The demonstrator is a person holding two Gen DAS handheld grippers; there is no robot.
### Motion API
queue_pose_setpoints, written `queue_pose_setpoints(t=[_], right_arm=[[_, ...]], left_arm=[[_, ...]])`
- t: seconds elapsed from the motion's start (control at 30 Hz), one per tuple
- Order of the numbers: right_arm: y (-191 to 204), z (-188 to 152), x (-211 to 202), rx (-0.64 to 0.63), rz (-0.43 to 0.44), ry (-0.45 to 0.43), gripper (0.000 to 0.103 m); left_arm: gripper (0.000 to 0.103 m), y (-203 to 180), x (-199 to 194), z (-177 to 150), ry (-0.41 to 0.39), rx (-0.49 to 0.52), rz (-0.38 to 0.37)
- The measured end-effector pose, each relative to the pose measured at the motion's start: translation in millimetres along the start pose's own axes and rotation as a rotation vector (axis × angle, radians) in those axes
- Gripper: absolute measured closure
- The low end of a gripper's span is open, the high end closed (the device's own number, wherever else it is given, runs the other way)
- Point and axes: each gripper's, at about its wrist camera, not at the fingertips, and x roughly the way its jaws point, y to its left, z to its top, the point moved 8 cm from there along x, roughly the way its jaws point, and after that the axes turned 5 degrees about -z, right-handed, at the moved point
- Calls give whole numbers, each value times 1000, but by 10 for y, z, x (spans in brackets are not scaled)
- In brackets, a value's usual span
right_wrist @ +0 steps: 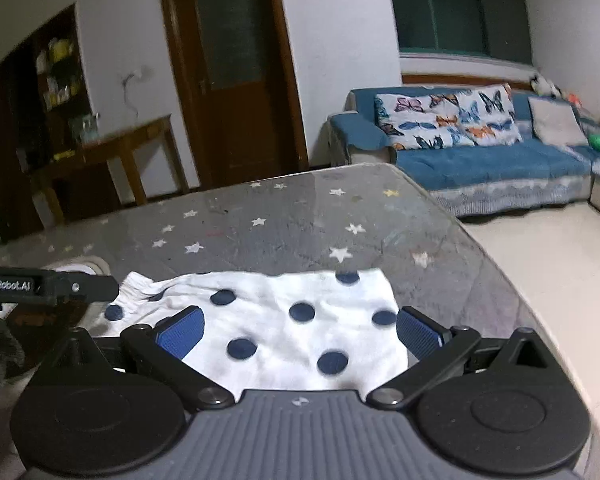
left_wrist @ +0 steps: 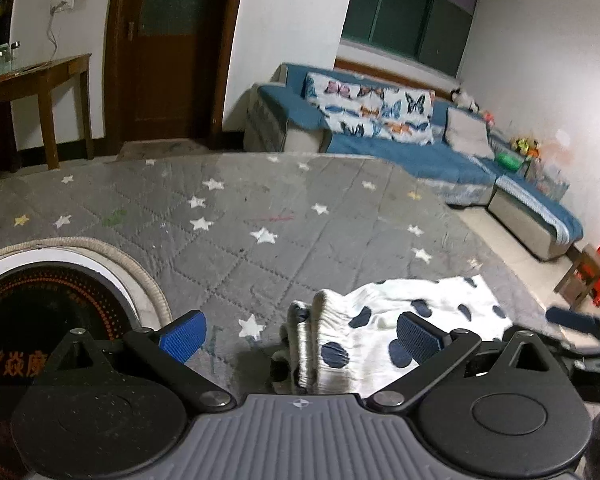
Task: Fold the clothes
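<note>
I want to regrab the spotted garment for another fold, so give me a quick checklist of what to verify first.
1. Left gripper open: ok, nothing between the pads.
2. Right gripper open: ok, wide and empty.
3. Spotted garment lies flat on the star-print cover: ok, though its ribbed edge is bunched.
4. Far hem straight: ok.
5. Near edge reachable: cannot tell, hidden under the grippers.
6. Round cooker clear of the garment: ok.
</note>
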Motion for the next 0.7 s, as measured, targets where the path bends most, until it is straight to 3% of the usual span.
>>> queue_pose_setpoints(t=[0.17,0.43,0.7], right_arm=[[-4,-174,-116,30,22,8,0],[73,-541,-218,-16,37,60,0],[111,-714,-262,-96,25,105,0]], left_arm=[[0,-46,-110,-28,-21,29,3],[0,-96,-87,-244,11,137,54],[0,58,3,-400,44,158,104]])
